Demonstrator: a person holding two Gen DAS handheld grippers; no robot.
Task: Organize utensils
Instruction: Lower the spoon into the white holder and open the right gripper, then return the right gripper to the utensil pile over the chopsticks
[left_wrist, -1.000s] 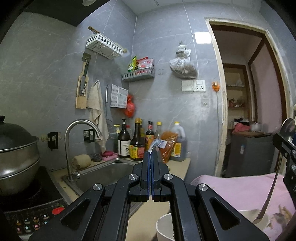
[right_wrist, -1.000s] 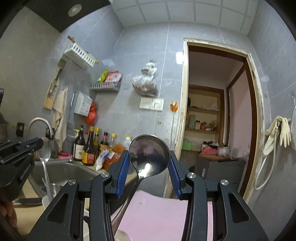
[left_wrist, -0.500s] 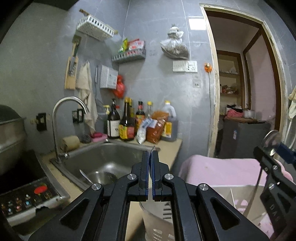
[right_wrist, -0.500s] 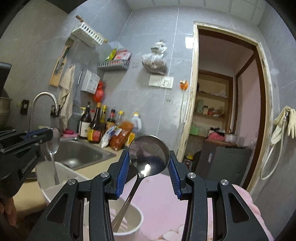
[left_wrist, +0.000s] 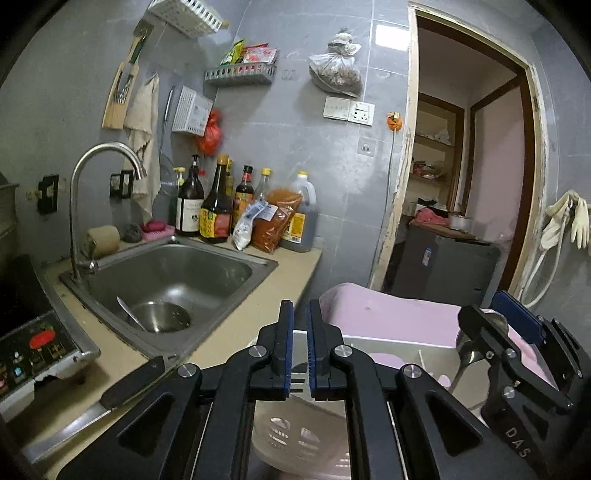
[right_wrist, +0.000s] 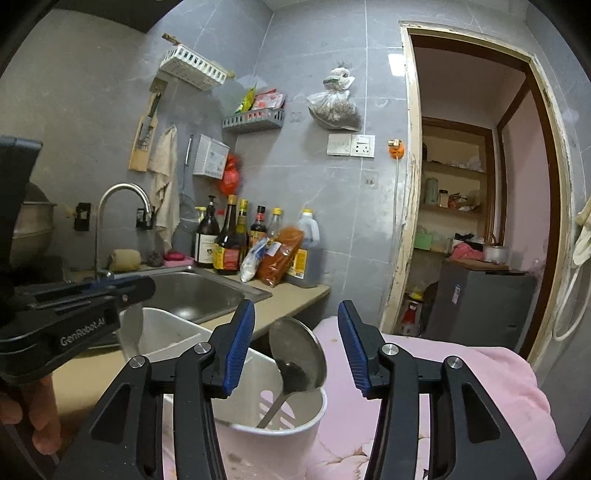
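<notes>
A steel ladle stands bowl-up in a white slotted utensil holder on the pink cloth. My right gripper is open, its blue pads either side of the ladle bowl without touching it. It also shows in the left wrist view at the right. My left gripper is open by a narrow gap and holds nothing, just above a white holder. It shows at the left of the right wrist view. A spoon lies in the sink.
A knife lies on the beige counter by the induction cooker. Sauce bottles and packets stand behind the sink. The tap arches over it. A pink cloth covers the surface on the right. A doorway opens beyond.
Both grippers have lowered over the white holders. The left gripper has let go of its thin utensil and opened slightly. The right gripper has opened and the ladle now stands free in the holder.
</notes>
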